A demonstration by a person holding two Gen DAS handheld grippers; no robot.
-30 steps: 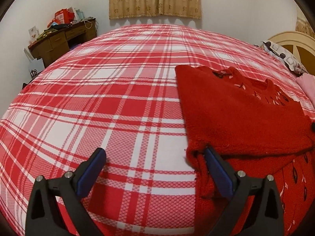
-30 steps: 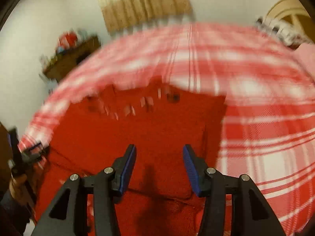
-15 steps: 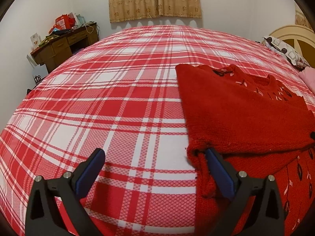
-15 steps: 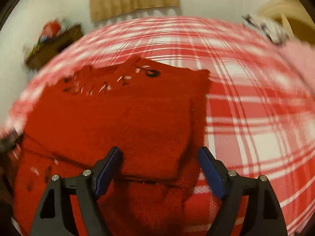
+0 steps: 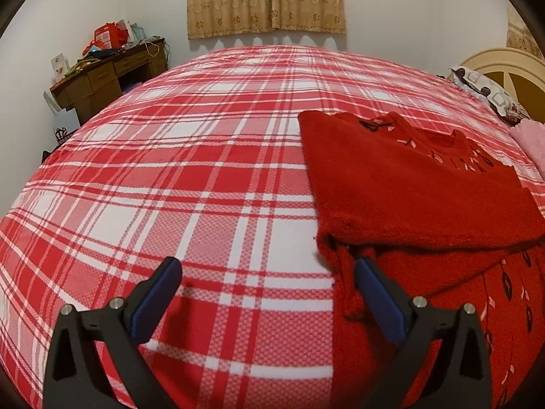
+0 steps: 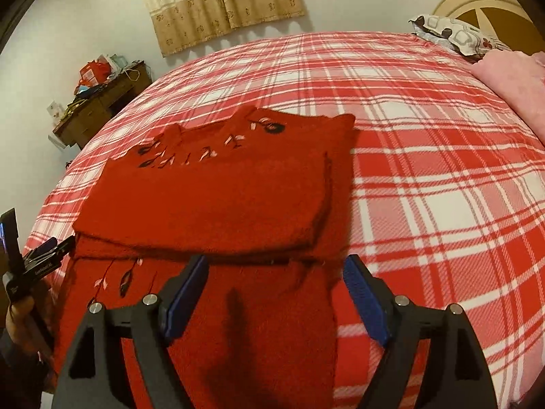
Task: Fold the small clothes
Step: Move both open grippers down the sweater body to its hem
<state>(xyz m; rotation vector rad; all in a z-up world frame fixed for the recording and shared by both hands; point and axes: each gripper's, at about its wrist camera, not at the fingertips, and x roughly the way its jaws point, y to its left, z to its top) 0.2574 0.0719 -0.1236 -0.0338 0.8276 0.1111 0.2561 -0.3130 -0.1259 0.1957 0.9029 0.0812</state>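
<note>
Right gripper (image 6: 272,293) first: jaws wide apart, nothing pinched, hanging over the lower part of the red sweater (image 6: 218,197). The folded-over edge of the sweater runs just past the fingertips at about 12 o'clock, and the sweater's right side edge sits close to the right pad.

Left gripper (image 5: 269,289): jaws also spread wide with nothing between the pads. Mostly bare bedspread (image 5: 177,177) shows in the gap. The sweater (image 5: 402,184) is off at 2 o'clock, and its near-left corner bunches up right by the right-hand finger (image 5: 378,293); can't honestly tell if the pad touches the knit or just sits in front of it.

The sweater itself lies flat on the red-and-white plaid bed, top part folded down over the bottom, with black and pink leaf embroidery near the neckline and on the lower part.

From the right view, the left gripper (image 6: 37,259) shows at 9 o'clock beside the sweater's left edge, held by a hand (image 6: 17,317). There's white lettering on its body, too small to read.

Further out: a pillow (image 6: 453,34) and something pink (image 6: 511,78) at 1–2 o'clock, a curtain (image 5: 265,0) at 12, and a cluttered desk (image 5: 102,71) at 10, with red bags or boxes (image 5: 109,34) on top. No readable text there either.
</note>
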